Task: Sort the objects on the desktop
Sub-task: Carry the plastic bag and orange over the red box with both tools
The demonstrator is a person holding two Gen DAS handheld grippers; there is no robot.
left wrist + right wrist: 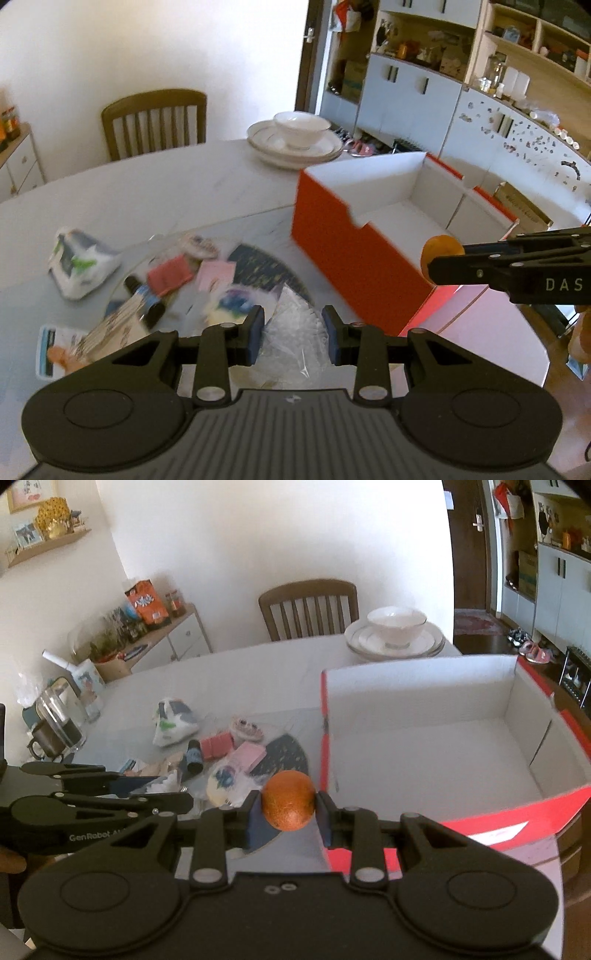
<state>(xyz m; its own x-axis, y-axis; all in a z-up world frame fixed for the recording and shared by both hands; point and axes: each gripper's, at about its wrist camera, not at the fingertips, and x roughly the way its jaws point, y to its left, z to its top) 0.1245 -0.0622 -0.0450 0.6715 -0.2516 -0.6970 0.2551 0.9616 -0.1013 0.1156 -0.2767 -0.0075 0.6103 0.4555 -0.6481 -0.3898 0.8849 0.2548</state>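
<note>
The right gripper clamps a small orange, the left gripper pinches a crinkled clear bag — contents unreadable — beside the red box.

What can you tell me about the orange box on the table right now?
The orange box is an open-topped cardboard carton, orange-red outside and plain white inside, with a step cut into one side wall. Its interior looks empty. A low white divider stands near its far end. It sits upright on the pale table, right of the clutter pile, in front of the stacked plates. Nothing touches it; the right hand-held gripper holds a small orange fruit near its corner.
</note>
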